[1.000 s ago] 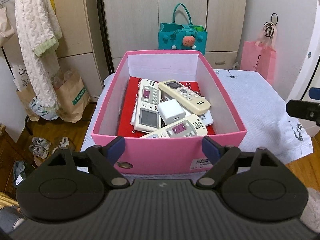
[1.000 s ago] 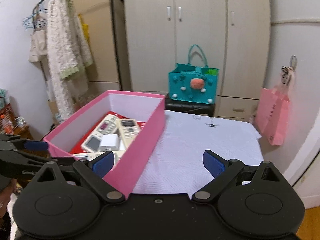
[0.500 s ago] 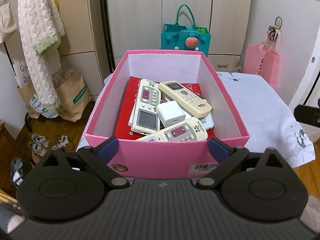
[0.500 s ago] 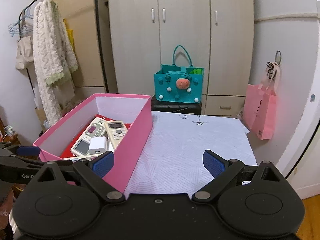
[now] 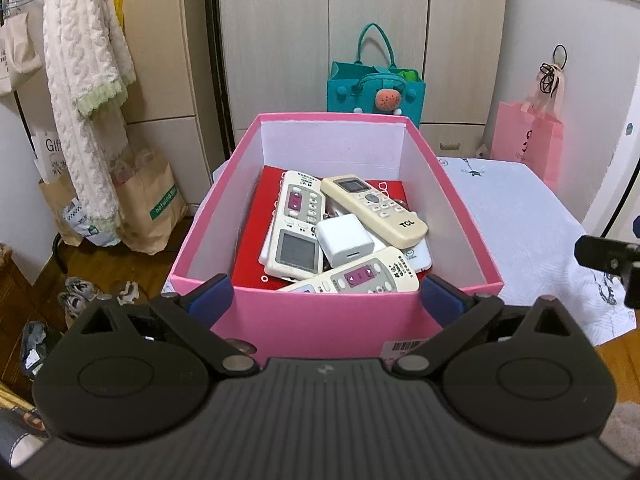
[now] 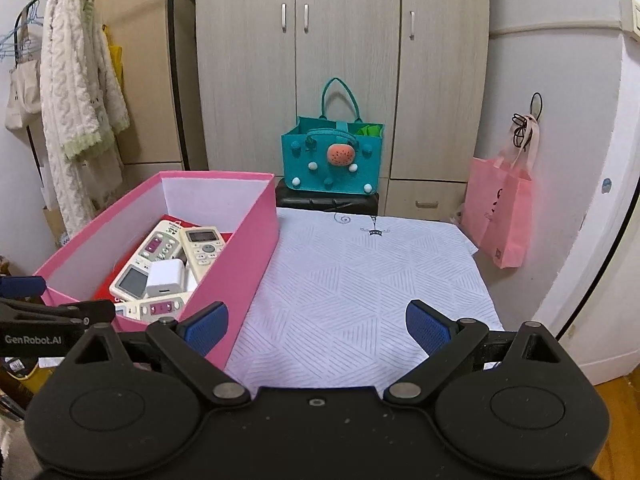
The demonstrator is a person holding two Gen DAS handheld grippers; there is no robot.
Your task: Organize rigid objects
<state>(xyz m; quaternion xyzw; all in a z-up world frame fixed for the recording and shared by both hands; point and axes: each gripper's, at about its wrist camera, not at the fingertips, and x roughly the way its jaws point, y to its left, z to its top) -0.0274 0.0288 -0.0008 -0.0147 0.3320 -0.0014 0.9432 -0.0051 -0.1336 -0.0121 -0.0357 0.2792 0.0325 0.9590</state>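
Three remotes and one white charger block piled in the pink box, on top of a red card. Box on the left part of the desk, close to its near edge.

Left tool just in front of the box's near wall, tipped down toward the pile. Jaws opening, almost as wide as can be, nothing gripped between them. Right tool off to the side, over the desk beside the box. Jaws wide too, holding nothing.

So the left tool looks much nearer to the pile: straight ahead, over the wall and a bit down.

Nearest remote lying crosswise just behind that wall, long side running left to right, the same way as the gap between the jaws. Probably needs a turn of the wrist to pinch across its thin side. Tall remote pointing away from the tool, so likely easier to pinch as is. Slanted remote just beside the charger block, far end toward the back left.
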